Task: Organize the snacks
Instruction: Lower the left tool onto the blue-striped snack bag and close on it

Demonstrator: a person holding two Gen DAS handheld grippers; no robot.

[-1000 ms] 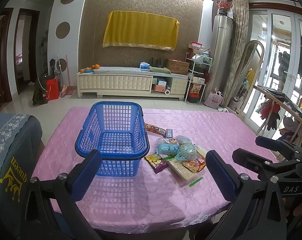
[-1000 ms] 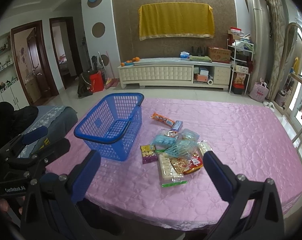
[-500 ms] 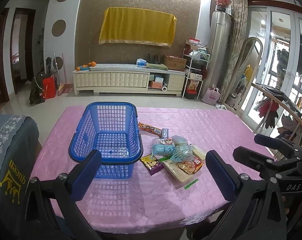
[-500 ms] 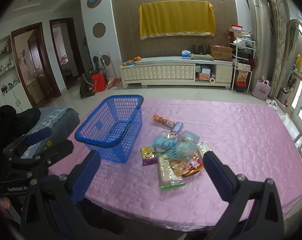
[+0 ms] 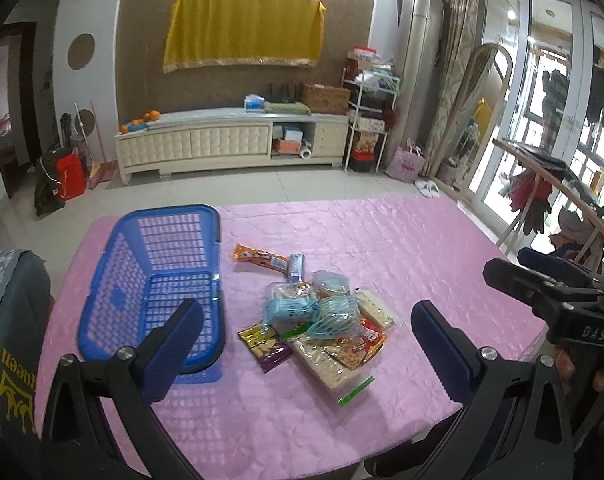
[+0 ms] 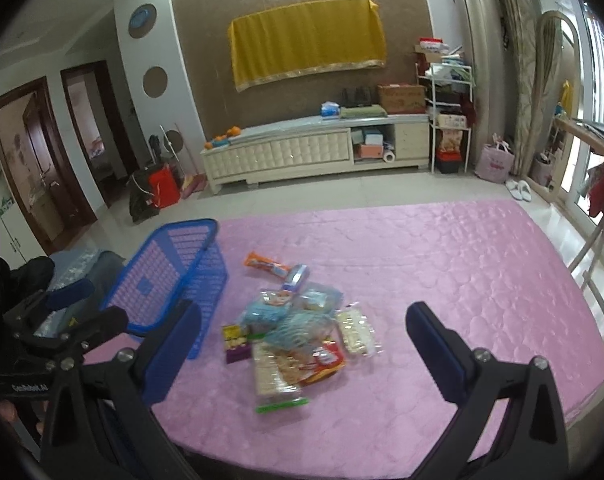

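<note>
Grippers are hovering above the near table edge, left gripper (image 5: 306,344) and right gripper (image 6: 302,344) both gaping wide and carrying nothing, seemingly lining up a first pick. Snacks (image 5: 322,320) are lying heaped on the pink tablecloth (image 5: 422,248) just beside the empty blue basket (image 5: 102,280), probably their destination

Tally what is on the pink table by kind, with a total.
Blue basket: 1, nothing in it
Orange long packet: 1
Small blue-white roll: 1
Purple and yellow packet: 1
Clear bags and red packet in the overlapping pile: about 6, exact count unclear
Total: about 10
</note>
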